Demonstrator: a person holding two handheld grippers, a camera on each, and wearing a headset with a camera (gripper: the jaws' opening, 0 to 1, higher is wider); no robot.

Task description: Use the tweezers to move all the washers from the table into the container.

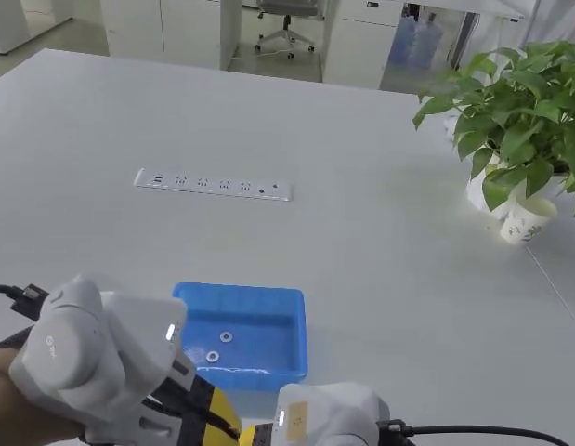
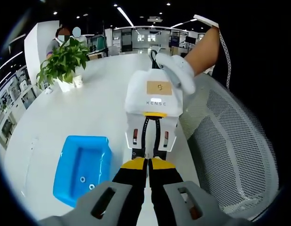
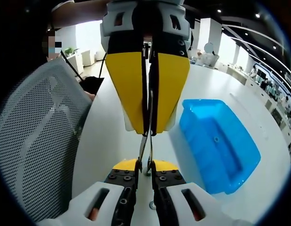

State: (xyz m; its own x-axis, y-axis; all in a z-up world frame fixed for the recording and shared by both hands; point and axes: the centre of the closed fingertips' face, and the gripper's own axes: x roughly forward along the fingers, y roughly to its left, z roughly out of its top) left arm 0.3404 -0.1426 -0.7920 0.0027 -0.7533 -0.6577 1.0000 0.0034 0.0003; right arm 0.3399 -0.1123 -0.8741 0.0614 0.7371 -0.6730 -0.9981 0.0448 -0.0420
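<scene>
**Tweezers held between two grippers:** The left gripper [image 2: 147, 163] is seen with its yellow-tipped jaws pressed together on the tweezers [image 3: 146, 143]. These are held out toward the right gripper [image 3: 145, 168], which faces it tip to tip. That gripper's jaws are set close on either side of the tweezers' other end, though whether they clamp it cannot be told. A blue container [image 1: 294, 321] is placed just beside the pair, near the near edge of the tabletop [image 1: 380, 242], and two washers [image 1: 226, 337] are lying in it. A small ring [image 3: 152, 205], perhaps another washer, is glimpsed on the tabletop below the right gripper. The step in hand is judged to be settling the grip on the tweezers. The legs are best kept centred and in line with the holding jaws. They should be squeezed lightly enough to spring apart before any washer is approached.
</scene>
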